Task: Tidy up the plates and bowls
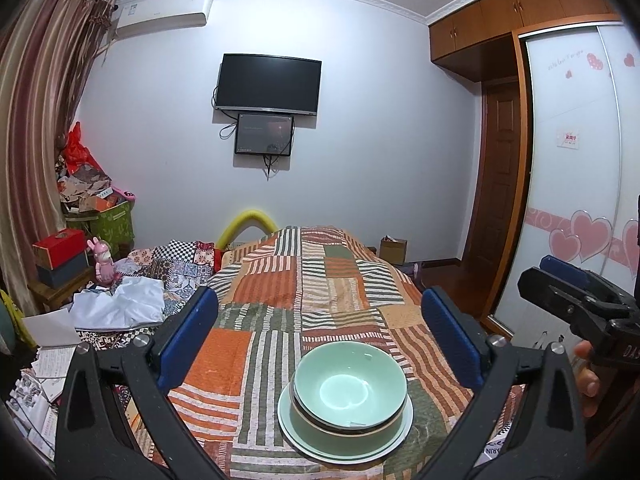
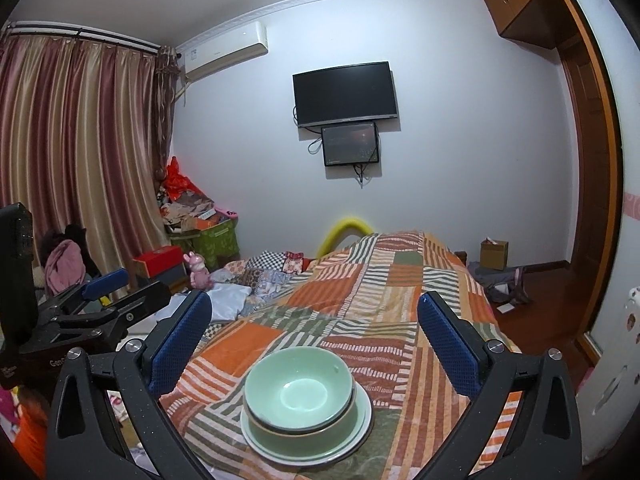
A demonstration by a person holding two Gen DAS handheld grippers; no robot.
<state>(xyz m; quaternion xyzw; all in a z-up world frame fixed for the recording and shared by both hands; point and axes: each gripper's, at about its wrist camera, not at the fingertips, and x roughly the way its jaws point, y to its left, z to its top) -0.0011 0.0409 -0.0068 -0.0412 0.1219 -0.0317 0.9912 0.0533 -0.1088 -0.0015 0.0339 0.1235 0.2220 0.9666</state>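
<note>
Nested green bowls (image 1: pixel 347 394) on plate (image 1: pixel 298 438) dead ahead, below both wide-open empty grippers, left gripper (image 1: pixel 320 336) and right gripper (image 2: pixel 314 334) equally near.

I saw two pale green bowls (image 1: pixel 349 390) nested one inside the other, upright and empty, the inner one's glossy bottom catching the light. They sat centred on a pale green plate (image 1: pixel 298 438) with a lighter rim. The whole stack rested flat on the bed's striped patchwork cover (image 1: pixel 320 280), near its front end.
</note>
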